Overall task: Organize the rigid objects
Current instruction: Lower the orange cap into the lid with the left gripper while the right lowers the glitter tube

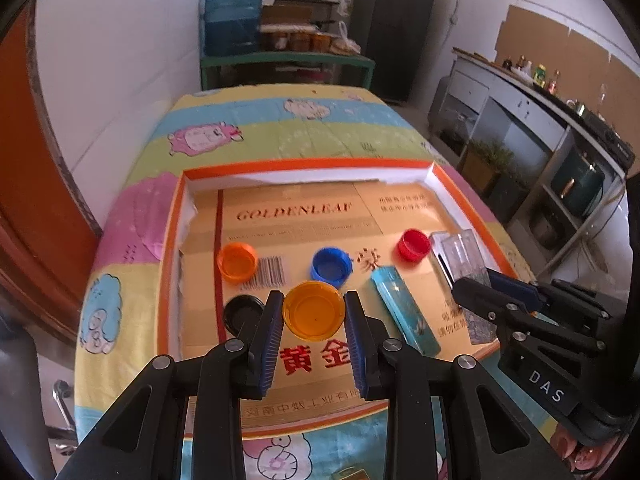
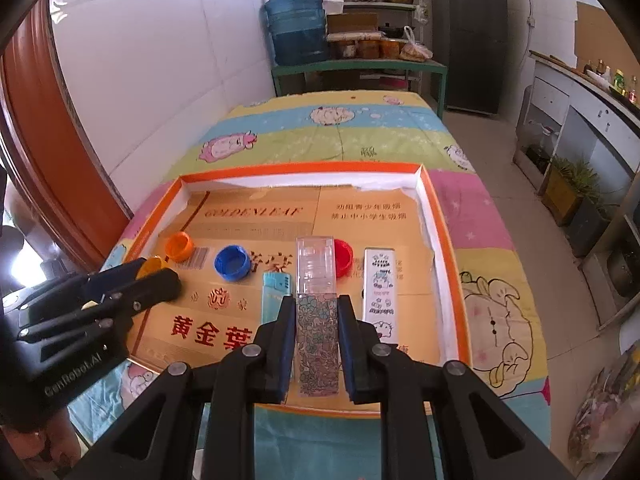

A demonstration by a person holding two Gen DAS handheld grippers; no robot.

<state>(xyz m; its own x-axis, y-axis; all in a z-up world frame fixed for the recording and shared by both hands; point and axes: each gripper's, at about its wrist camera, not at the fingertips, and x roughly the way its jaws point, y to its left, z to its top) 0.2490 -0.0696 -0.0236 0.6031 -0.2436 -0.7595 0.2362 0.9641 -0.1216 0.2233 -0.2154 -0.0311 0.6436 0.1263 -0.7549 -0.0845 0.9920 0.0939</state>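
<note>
Left tongs (image 1: 314,312) gripping yellow cap (image 1: 313,310); right tongs (image 2: 317,322) gripping floral-patterned clear case (image 2: 317,312), over orange-rimmed tray (image 2: 304,170).

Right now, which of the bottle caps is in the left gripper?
The amber-yellow cap, the largest, sits between the left gripper's pads; the orange, blue, red and black caps lie free.

Left gripper (image 1: 314,312): black plastic linkage arms with triangular cut-outs; round silver pivot screws; blue ribbed pads on the inner finger faces; white lettering "Cenrobot.AI" on its housing; right gripper (image 2: 316,312): same black build, silver screws, blue pads; white "DAS" on its housing.
</note>
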